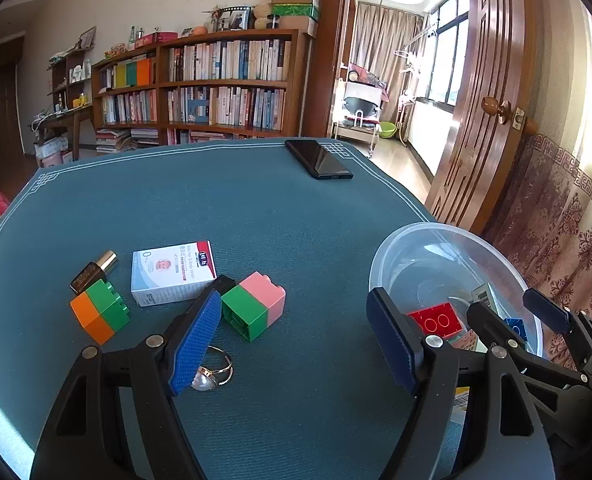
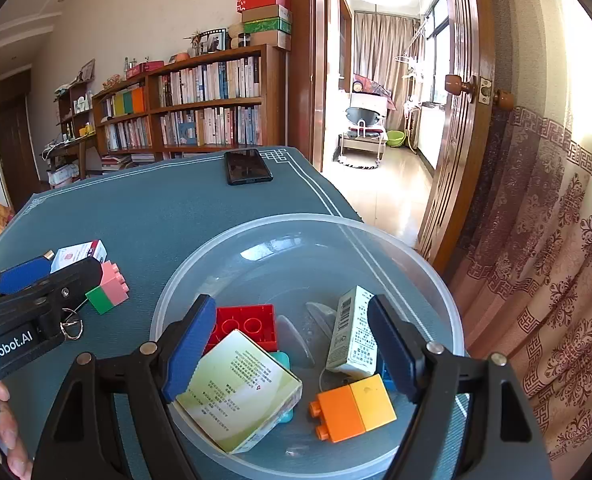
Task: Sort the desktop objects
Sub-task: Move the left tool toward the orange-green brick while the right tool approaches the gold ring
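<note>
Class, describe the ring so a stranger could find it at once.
Start at the clear bowl on the blue table. Beside it, before the green-pink block, lies the ring: the only metal piece, gold with a pearl.

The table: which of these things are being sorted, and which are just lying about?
Being sorted:
- clear bowl
- green-pink block
- orange-green block
- white box
- pearl ring
- small brown bottle

Probably lying about:
- black phone
- bookshelf
</note>
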Demonstrator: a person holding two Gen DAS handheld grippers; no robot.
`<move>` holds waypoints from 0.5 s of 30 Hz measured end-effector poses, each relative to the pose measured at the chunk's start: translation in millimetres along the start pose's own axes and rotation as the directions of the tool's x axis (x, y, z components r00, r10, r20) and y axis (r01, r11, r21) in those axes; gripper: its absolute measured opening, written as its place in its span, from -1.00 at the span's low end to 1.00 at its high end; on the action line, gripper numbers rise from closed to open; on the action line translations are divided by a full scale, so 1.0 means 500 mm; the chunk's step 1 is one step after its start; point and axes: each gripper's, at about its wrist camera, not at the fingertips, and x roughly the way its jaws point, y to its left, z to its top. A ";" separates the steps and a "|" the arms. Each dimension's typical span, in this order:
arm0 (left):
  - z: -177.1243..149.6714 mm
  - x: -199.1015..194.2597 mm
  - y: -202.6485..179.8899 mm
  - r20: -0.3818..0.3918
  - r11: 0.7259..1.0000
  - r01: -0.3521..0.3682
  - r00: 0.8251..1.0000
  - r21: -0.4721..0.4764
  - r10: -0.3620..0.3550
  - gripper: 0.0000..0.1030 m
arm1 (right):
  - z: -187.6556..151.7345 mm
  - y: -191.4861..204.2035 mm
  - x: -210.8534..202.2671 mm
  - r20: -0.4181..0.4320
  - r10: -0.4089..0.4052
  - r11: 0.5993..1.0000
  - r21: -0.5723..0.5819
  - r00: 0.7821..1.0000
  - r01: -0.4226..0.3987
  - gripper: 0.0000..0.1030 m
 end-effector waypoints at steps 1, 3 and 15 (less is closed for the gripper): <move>-0.001 0.000 0.001 -0.001 1.000 -0.001 1.000 -0.001 0.001 0.52 | 0.000 0.001 0.000 -0.001 0.000 1.000 0.000 1.000 0.000 0.58; -0.002 -0.001 0.006 0.000 1.000 -0.005 1.000 -0.004 0.005 0.52 | -0.001 0.004 -0.001 0.000 0.001 1.000 -0.002 1.000 -0.001 0.59; -0.013 -0.005 0.044 -0.014 0.999 -0.035 0.999 -0.031 0.034 0.52 | -0.005 0.028 -0.001 -0.010 0.020 1.000 -0.018 1.000 -0.020 0.59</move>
